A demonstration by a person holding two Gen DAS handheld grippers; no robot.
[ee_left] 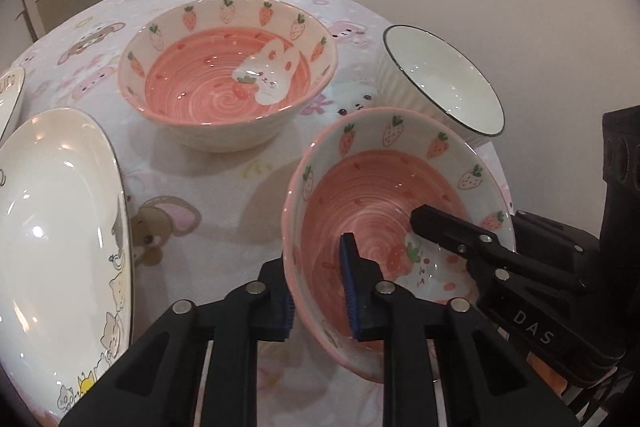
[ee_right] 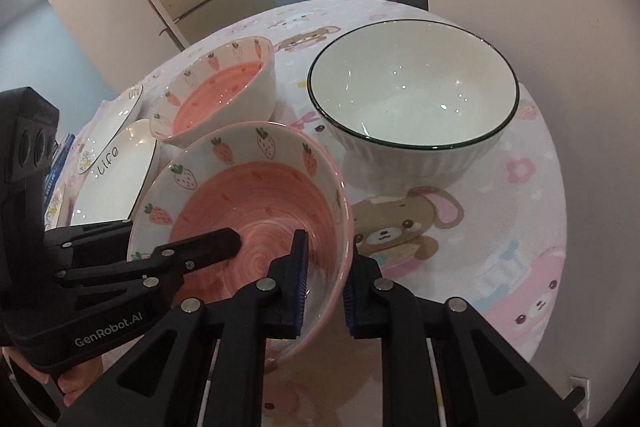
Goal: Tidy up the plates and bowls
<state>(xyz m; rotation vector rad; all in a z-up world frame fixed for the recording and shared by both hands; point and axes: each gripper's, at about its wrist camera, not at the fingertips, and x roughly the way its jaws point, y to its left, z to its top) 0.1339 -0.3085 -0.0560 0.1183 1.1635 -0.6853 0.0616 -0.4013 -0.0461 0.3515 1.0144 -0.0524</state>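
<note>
A pink bowl [ee_left: 372, 203] with strawberries painted round its pale rim stands nearest on the table. My left gripper [ee_left: 312, 255] is shut on its left wall, one blue pad inside and one outside. My right gripper [ee_right: 330, 247] is shut on the opposite wall of the same bowl [ee_right: 248, 203], again with a pad on each side. Each view shows the other gripper's inner finger [ee_left: 440, 231] [ee_right: 208, 247] reaching into the bowl. The bowl looks tilted, and I cannot tell whether its base touches the cloth.
A matching pink rabbit bowl [ee_left: 228, 75] [ee_right: 224, 91] sits behind, and a white ribbed bowl with a dark rim [ee_left: 440, 79] [ee_right: 412, 95] to the right. White plates [ee_left: 60, 247] [ee_right: 116, 179] lie at the left. The round table [ee_left: 224, 195] ends close on the right.
</note>
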